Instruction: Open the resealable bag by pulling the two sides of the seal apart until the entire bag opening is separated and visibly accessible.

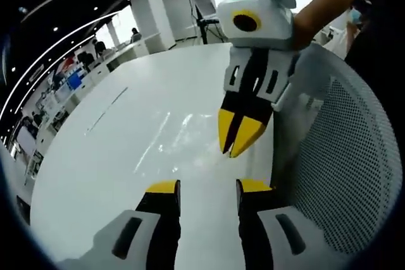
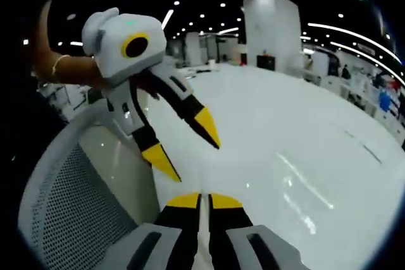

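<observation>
My left gripper is open over the white table, its yellow-tipped jaws wide apart with nothing between them. My right gripper comes in from the upper right, a hand on it, tips down and together. In the right gripper view my right gripper has its jaws shut, with just a thin pale slit between them. There my left gripper hangs at the left with its jaws spread. A hazy, glossy, see-through patch lies between the right gripper and the chair. I cannot tell whether it is the bag.
A white mesh chair back stands close on the right of the left gripper view and at lower left in the right gripper view. The table stretches wide and glossy. Desks, shelves and people stand far behind it.
</observation>
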{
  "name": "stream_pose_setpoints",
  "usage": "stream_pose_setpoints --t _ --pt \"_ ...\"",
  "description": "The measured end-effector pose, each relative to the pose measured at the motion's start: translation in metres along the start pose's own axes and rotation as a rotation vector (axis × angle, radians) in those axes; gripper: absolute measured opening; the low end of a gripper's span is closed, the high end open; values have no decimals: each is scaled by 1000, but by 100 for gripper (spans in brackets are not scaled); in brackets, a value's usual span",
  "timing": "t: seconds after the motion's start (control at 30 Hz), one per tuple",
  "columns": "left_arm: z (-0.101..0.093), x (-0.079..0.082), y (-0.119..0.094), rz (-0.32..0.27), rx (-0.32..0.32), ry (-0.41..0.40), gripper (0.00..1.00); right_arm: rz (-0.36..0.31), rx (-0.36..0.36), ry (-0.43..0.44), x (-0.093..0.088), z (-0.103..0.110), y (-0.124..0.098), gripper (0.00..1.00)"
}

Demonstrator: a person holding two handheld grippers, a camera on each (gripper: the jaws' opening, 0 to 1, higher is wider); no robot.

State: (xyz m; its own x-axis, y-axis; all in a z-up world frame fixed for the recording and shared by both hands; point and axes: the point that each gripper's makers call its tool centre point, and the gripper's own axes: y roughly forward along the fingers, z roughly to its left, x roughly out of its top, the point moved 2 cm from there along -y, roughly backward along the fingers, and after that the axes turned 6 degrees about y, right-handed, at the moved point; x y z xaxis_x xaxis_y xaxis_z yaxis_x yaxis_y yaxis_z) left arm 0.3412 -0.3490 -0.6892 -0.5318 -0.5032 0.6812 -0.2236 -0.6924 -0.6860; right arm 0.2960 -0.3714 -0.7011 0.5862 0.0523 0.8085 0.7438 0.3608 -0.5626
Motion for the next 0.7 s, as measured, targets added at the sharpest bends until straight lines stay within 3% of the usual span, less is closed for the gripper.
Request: stream_pose_setpoints --t 0.17,0.23,0.27,0.37,0.7 --pt "-6 9 2 -23 -20 90 17 7 11 -10 -1 6 0 0" --pt "-7 7 3 14 -25 193 14 9 10 -12 -2 6 0 0" --pt "-11 5 6 55 -35 285 13 10 10 -11 -2 6 0 0" --pt "-21 4 10 57 -82 299 15 18 9 -19 -4 7 1 0" --pt "-27 6 14 56 -103 347 6 48 22 -71 -7 16 1 0"
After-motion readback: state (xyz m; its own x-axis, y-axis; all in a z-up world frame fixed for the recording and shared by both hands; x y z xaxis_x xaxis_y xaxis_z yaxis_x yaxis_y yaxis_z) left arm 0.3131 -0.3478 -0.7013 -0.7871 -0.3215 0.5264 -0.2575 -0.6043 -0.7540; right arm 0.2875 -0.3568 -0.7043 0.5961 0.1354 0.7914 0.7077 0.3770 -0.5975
